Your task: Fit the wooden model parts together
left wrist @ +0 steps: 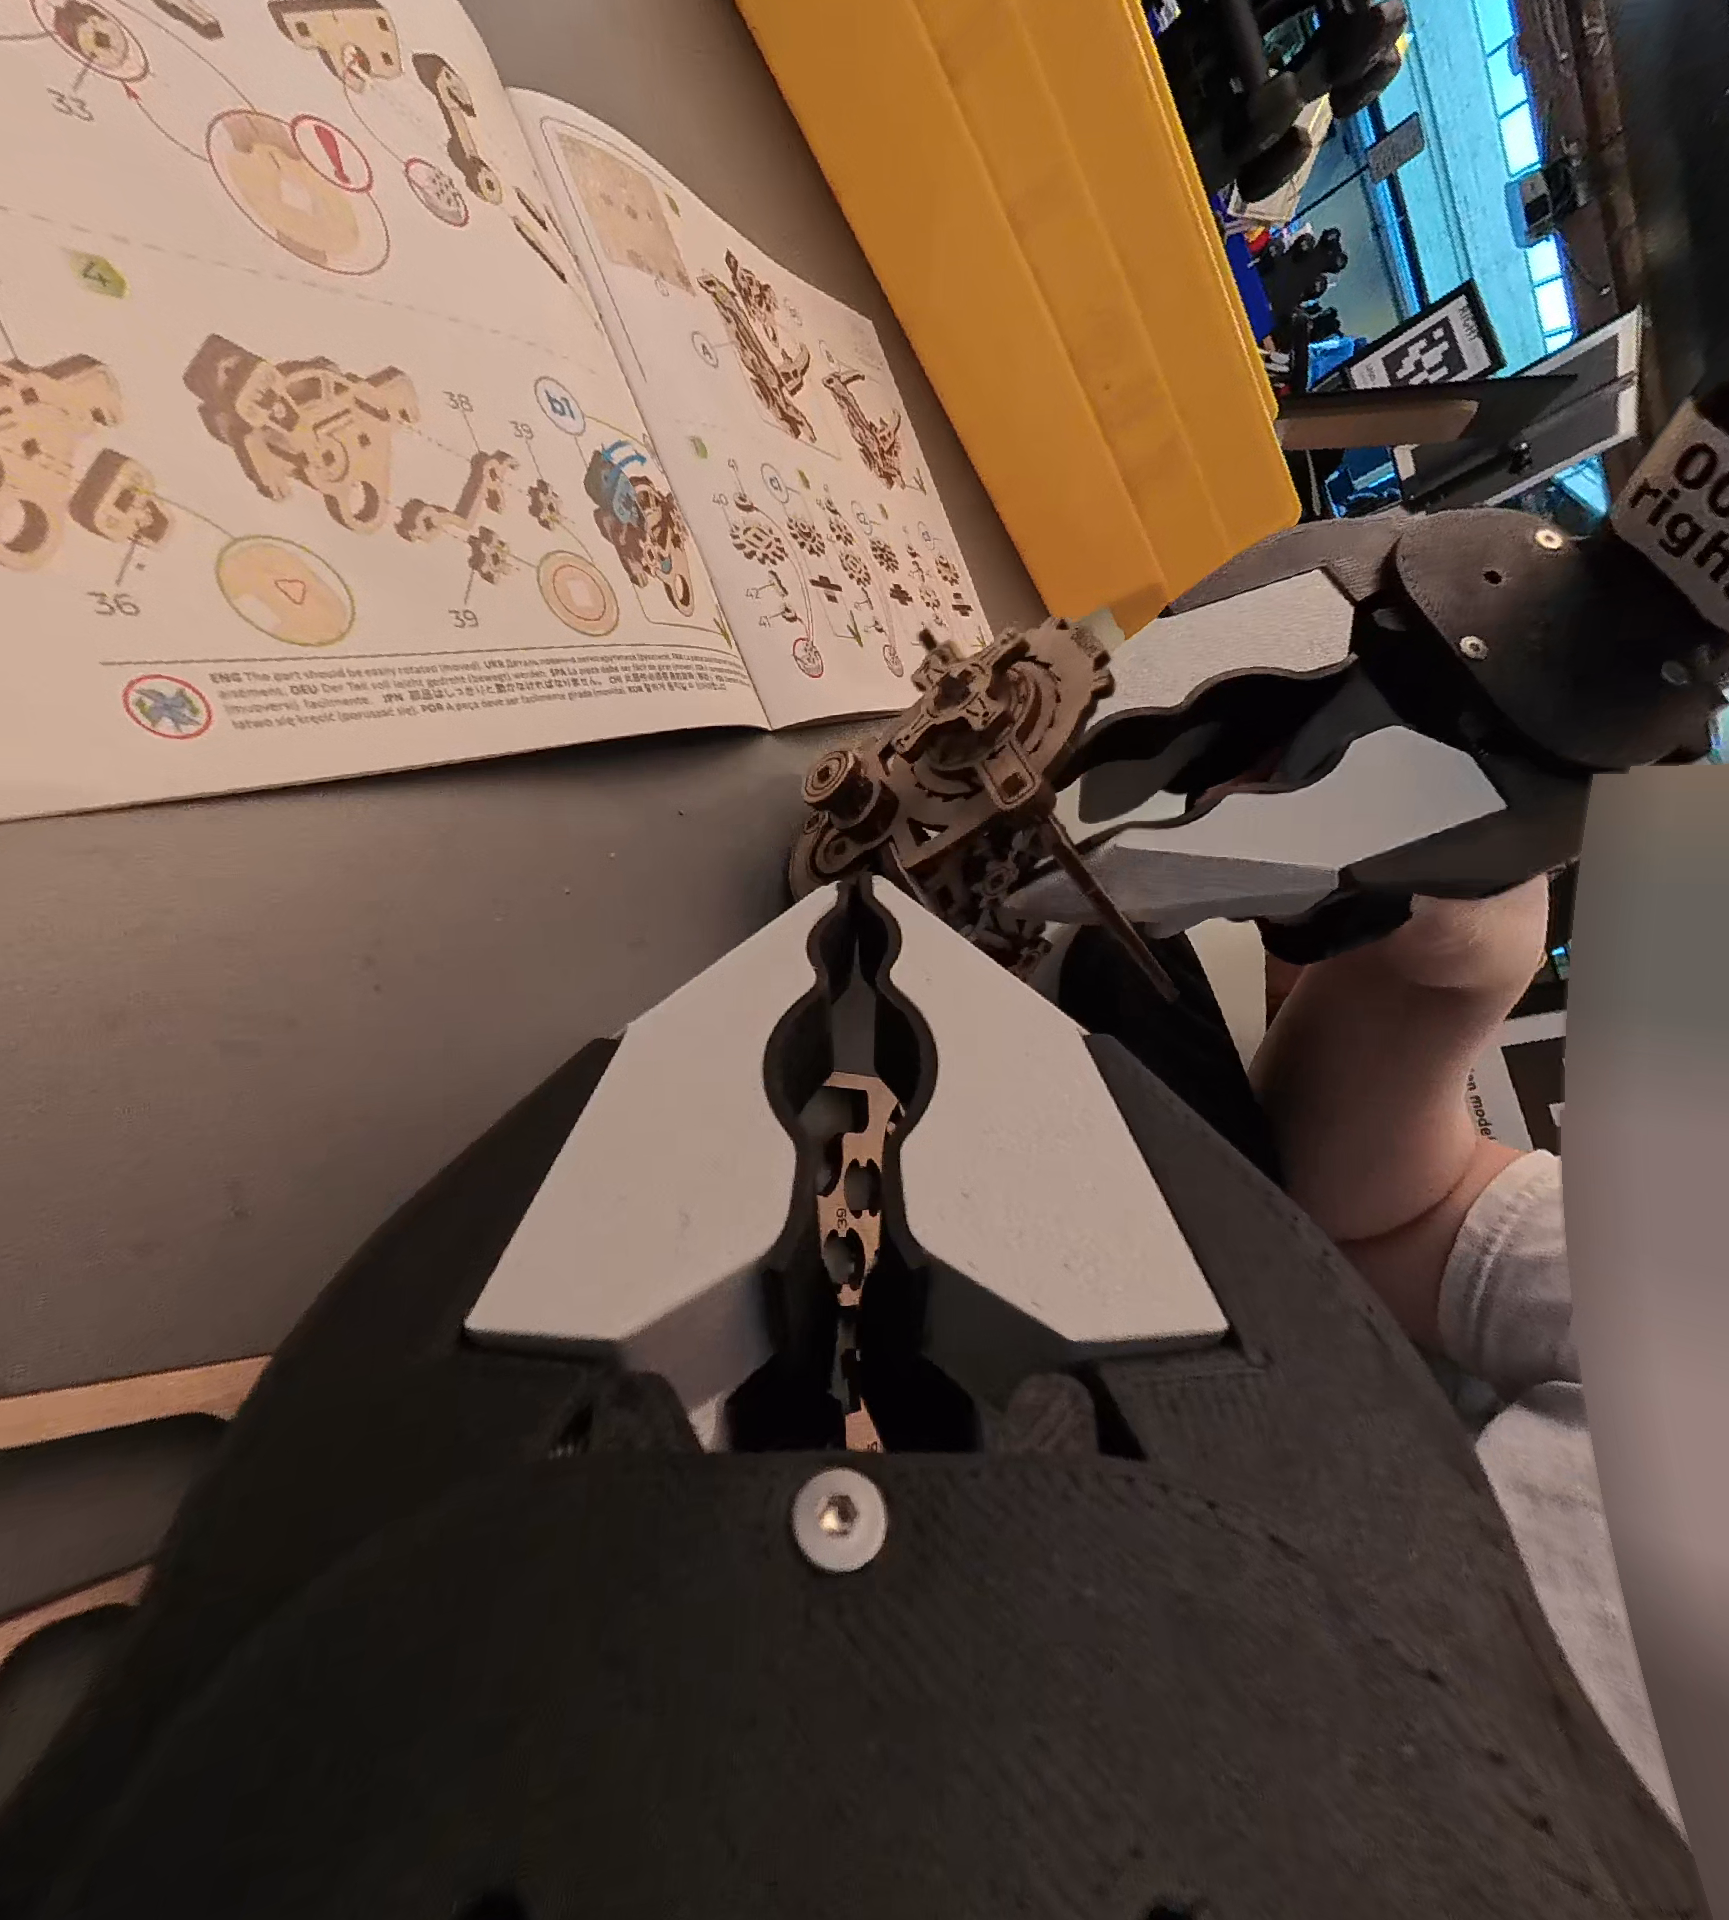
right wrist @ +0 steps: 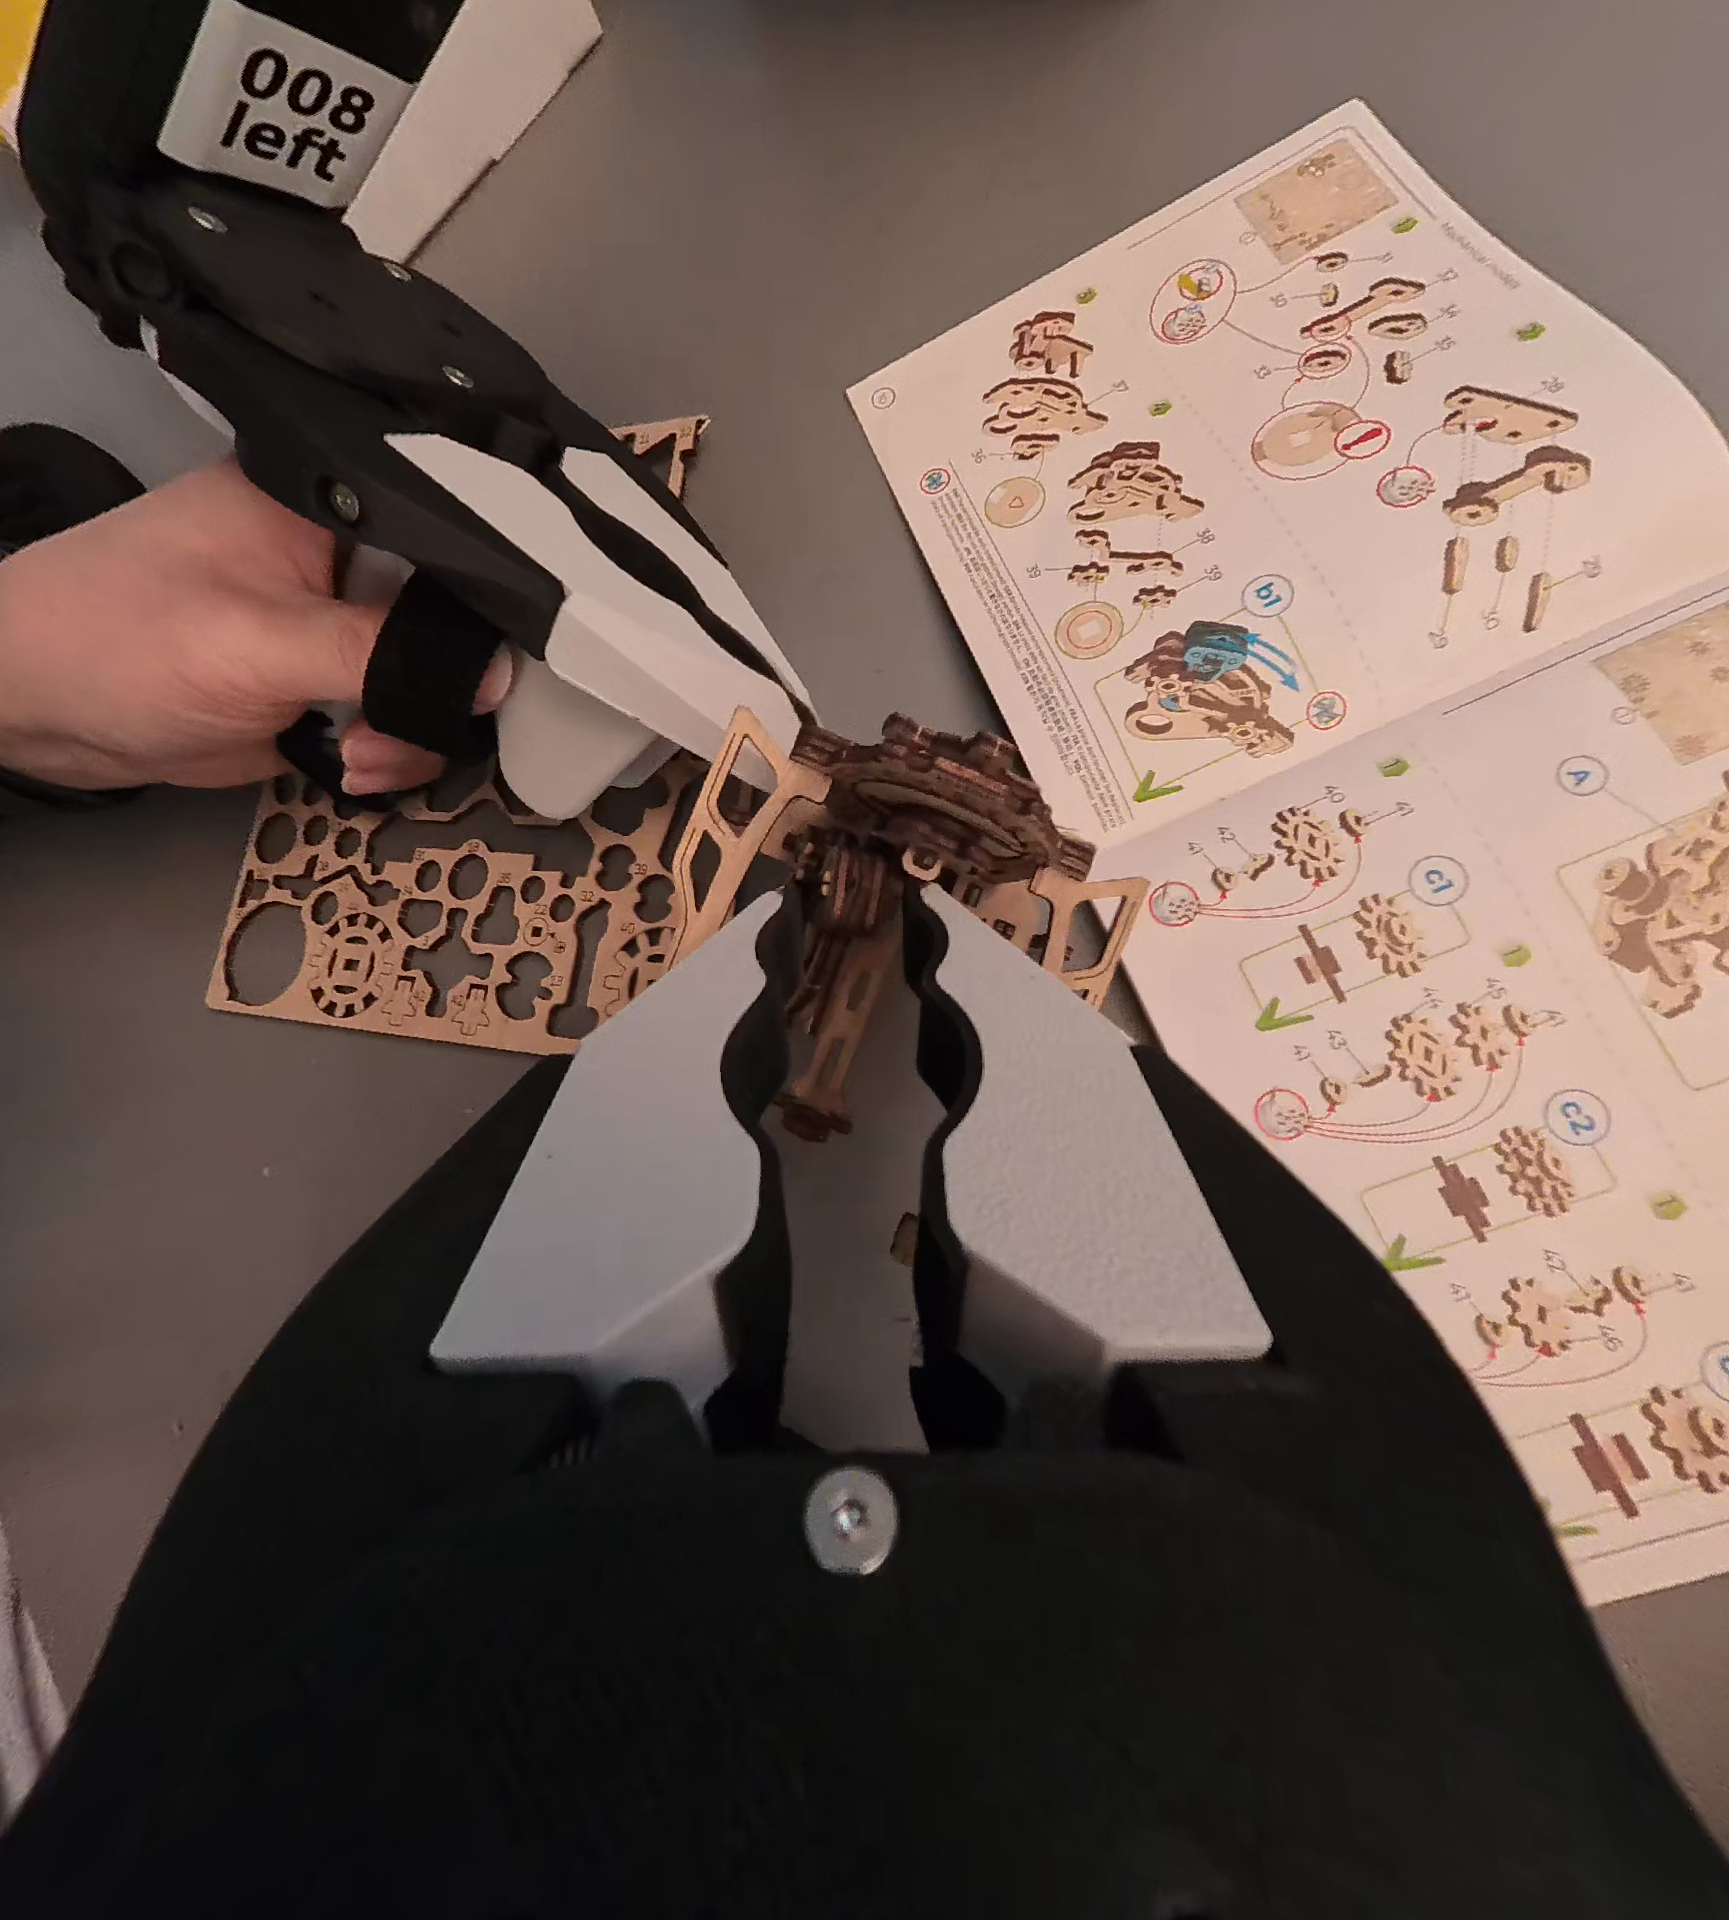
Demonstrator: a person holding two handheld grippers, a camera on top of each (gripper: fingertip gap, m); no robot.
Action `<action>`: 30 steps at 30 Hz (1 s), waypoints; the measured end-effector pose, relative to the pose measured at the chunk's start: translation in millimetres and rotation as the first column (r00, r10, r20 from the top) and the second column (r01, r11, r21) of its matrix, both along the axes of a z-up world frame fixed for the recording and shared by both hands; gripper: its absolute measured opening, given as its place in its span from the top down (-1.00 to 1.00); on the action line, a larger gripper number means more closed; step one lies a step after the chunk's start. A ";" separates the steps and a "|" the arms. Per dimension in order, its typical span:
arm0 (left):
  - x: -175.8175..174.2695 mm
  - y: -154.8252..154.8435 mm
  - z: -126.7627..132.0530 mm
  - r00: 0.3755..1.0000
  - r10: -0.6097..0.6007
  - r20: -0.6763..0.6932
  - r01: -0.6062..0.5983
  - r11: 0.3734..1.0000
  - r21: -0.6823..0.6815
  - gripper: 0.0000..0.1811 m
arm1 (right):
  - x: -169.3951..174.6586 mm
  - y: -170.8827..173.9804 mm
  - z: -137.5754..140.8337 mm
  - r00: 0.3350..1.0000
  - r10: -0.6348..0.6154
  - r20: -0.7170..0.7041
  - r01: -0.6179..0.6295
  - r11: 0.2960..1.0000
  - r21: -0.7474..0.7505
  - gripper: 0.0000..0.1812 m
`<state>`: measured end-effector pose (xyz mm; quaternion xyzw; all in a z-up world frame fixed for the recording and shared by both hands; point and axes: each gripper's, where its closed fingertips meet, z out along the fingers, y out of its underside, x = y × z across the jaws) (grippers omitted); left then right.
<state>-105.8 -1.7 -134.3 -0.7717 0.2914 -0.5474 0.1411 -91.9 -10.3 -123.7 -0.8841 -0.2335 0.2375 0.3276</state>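
Observation:
The dark wooden gear model is held above the grey table. My right gripper is shut on the model's lower stem, with the gear disc standing past the fingertips. It also shows in the left wrist view, gripping the model from the right. My left gripper is shut, its tips touching the model's near left edge. In the right wrist view the left gripper comes in from the upper left onto the model's top edge. I cannot tell whether a small part is pinched in its tips.
A punched-out wooden parts sheet lies on the table under the left gripper, and shows in the left wrist view. An open instruction booklet lies to the right. A yellow bin stands behind. A person's hand holds the left gripper.

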 end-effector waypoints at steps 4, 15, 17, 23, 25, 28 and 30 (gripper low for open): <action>1.0 -1.8 -0.1 1.000 -0.009 -0.003 0.009 1.000 0.014 1.00 | 3.7 3.0 2.9 0.997 -0.042 -0.059 0.042 0.999 -0.001 0.82; 4.1 -5.4 -2.4 0.999 -0.029 -0.028 0.031 0.998 0.053 1.00 | 5.8 -1.4 1.8 0.999 -0.020 0.032 0.020 1.000 -0.010 0.87; 4.2 -5.4 -2.1 0.999 -0.027 -0.030 0.029 0.998 0.061 1.00 | 5.6 -1.4 2.9 0.998 -0.016 0.062 0.015 1.000 0.018 0.87; 2.6 -3.4 -2.3 1.000 -0.014 -0.028 0.015 0.999 0.051 1.00 | 6.6 0.2 -0.8 0.971 0.030 0.238 -0.069 0.985 0.157 0.85; 3.3 -3.6 -2.5 0.999 -0.014 -0.030 0.015 0.998 0.054 1.00 | 6.3 0.6 0.0 0.968 0.026 0.250 -0.070 0.982 0.173 0.86; 3.1 -3.6 -1.7 1.000 -0.016 -0.023 0.017 0.999 0.045 1.00 | 6.0 0.2 0.2 0.982 0.012 0.190 -0.041 0.988 0.151 0.86; 2.9 -3.2 -1.0 1.000 -0.016 -0.017 0.017 0.999 0.043 1.00 | 5.4 -0.2 1.5 0.991 0.002 0.136 -0.022 0.990 0.143 0.86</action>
